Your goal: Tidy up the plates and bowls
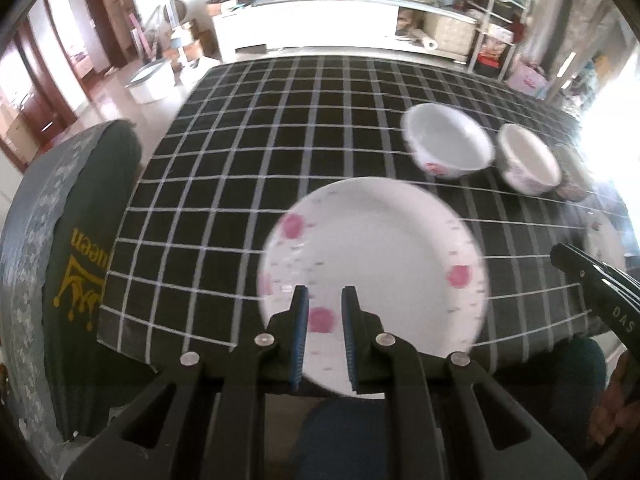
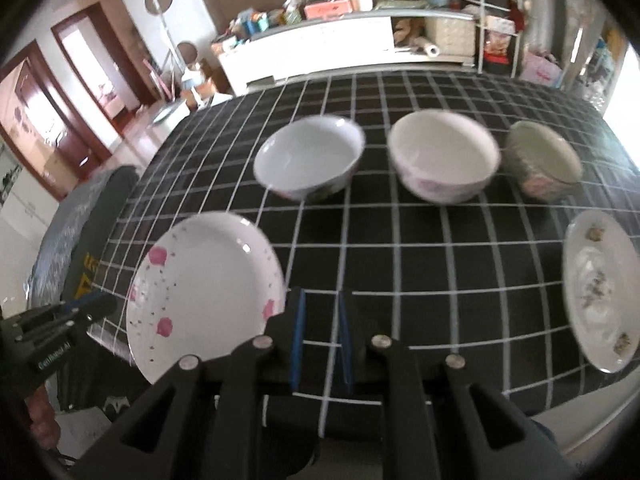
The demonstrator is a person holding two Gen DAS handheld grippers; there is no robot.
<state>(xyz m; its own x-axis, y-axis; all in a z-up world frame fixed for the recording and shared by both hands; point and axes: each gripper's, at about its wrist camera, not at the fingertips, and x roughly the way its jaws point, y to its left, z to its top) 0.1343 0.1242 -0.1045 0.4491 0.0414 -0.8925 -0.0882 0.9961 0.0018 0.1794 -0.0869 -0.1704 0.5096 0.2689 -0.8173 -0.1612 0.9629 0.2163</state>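
Left wrist: left hand-held gripper [image 1: 325,320] nearly closed, empty, above pink-flowered plate [image 1: 384,264] | right hand-held gripper [image 2: 321,332] likewise.

Two plates [image 2: 204,288] [image 2: 600,296] lie before three upright bowls [image 2: 310,158] [image 2: 444,156] [image 2: 542,160].

Black plastic throughout. Left gripper [image 1: 324,334]: two narrow fingers lined on the inner faces with blue ribbed pads [image 1: 301,336], carried on angular linkage arms. Four round silver pivot pins [image 1: 265,339] set across the linkage behind the fingers, two per side. Triangular cut-outs in the outer arms nearer the camera. Right gripper [image 2: 322,338]: same build, blue pads [image 2: 298,340], four silver pins [image 2: 381,341]. White lettering, partly legible, printed along each body's side as seen from the other camera. Dark blue trousers [image 1: 340,436] below the left gripper's linkage.
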